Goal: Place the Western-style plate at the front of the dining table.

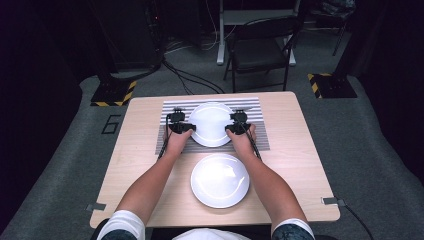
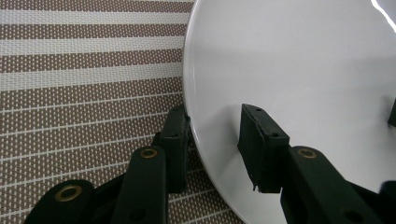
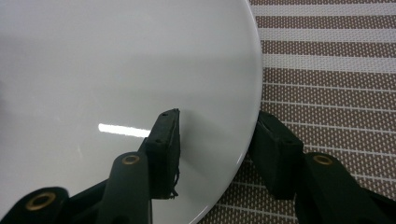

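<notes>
Dim room, grey carpet, a folding chair beyond my light wooden table, which carries a brown-and-white striped placemat at its far middle. A white plate lies on the placemat; a second white plate sits on bare wood nearer to me, apart from the first. My left gripper straddles the far plate's left rim and my right gripper its right rim, each with one jaw over the plate's face and the other outside on the mat, jaws parted with a gap at the rim, not clamped.
</notes>
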